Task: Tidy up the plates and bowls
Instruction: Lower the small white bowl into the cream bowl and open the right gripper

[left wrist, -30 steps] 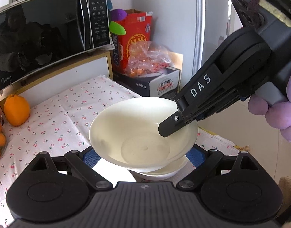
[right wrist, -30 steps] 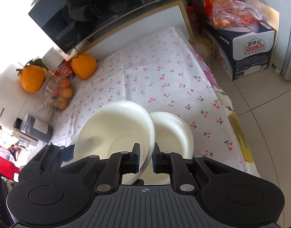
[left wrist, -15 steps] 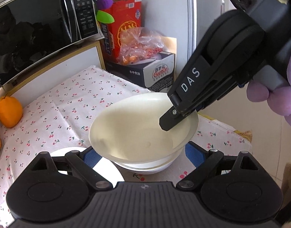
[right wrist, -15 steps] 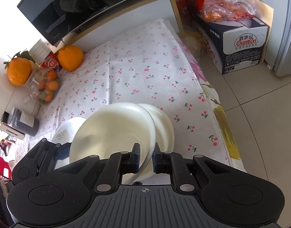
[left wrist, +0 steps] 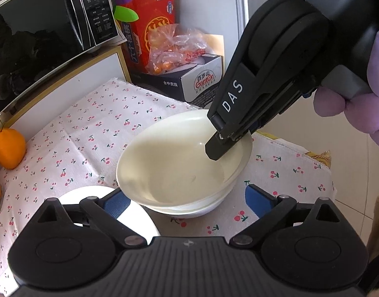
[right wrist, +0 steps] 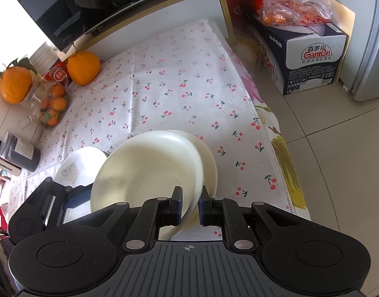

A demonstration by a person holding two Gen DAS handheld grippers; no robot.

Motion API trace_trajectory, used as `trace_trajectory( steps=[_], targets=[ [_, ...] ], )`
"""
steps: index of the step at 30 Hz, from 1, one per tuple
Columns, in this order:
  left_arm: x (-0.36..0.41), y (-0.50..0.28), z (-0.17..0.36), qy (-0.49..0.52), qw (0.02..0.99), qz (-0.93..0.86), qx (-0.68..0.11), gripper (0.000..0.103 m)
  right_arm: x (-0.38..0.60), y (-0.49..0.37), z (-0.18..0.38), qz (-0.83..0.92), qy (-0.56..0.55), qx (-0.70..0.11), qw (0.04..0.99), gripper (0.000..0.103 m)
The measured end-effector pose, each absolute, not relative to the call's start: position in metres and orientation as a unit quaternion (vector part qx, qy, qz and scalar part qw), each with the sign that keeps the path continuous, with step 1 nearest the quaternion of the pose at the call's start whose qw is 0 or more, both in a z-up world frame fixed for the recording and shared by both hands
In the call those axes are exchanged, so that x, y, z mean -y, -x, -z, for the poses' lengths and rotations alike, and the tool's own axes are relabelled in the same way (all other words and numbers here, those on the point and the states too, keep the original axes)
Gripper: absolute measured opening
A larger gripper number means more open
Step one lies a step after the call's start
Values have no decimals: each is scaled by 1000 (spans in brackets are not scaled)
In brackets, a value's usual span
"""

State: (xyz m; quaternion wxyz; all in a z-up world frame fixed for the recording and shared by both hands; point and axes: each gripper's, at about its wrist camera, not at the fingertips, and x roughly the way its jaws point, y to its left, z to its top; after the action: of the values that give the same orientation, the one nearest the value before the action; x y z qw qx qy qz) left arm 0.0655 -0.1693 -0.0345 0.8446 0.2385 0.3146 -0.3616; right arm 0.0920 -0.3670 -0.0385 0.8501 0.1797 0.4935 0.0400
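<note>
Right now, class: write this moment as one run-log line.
right gripper: shut on upper bowl rim | upper bowl: tilted, lowering into lower bowl | left gripper: open, empty | plate: beside bowls

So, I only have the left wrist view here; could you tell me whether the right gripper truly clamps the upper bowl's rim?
Observer: Yes, the right gripper is shut on the upper bowl, one finger inside the rim, one outside.
Operator: Thank you. Is the lower bowl centred beneath it?
Observer: Seen from above, the lower bowl shows only along the upper one's right edge.
Operator: And the plate?
Observer: The plate carries a faint grey print.
</note>
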Motion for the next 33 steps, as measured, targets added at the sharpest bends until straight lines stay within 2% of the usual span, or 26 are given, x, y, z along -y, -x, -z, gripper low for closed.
trace_trajectory(
  steps=[5,17,23,26,27,28,30,33],
  targets=[
    [170,-65,36,-249,842,360,-315,102,367,-92,39,-37,-176,-492,852,17],
    [168,-65,37,-264,838,352,-321,102,363,-92,38,-31,-152,-486,860,17],
    [168,-64,36,-265,838,351,-323,102,366,-91,37,-33,-164,-479,862,23],
    [167,-65,35,-259,840,349,-327,102,367,-90,36,-37,-171,-477,862,29],
    [166,-65,35,-256,839,349,-329,102,367,-90,35,-38,-172,-475,862,34],
    [166,-66,35,-255,839,349,-331,102,367,-89,35,-35,-169,-473,864,44],
    [166,-65,35,-253,838,351,-333,103,367,-89,33,-25,-162,-469,868,52],
    [165,-65,35,-250,838,350,-335,102,372,-88,33,-23,-173,-466,867,52]
  ],
)
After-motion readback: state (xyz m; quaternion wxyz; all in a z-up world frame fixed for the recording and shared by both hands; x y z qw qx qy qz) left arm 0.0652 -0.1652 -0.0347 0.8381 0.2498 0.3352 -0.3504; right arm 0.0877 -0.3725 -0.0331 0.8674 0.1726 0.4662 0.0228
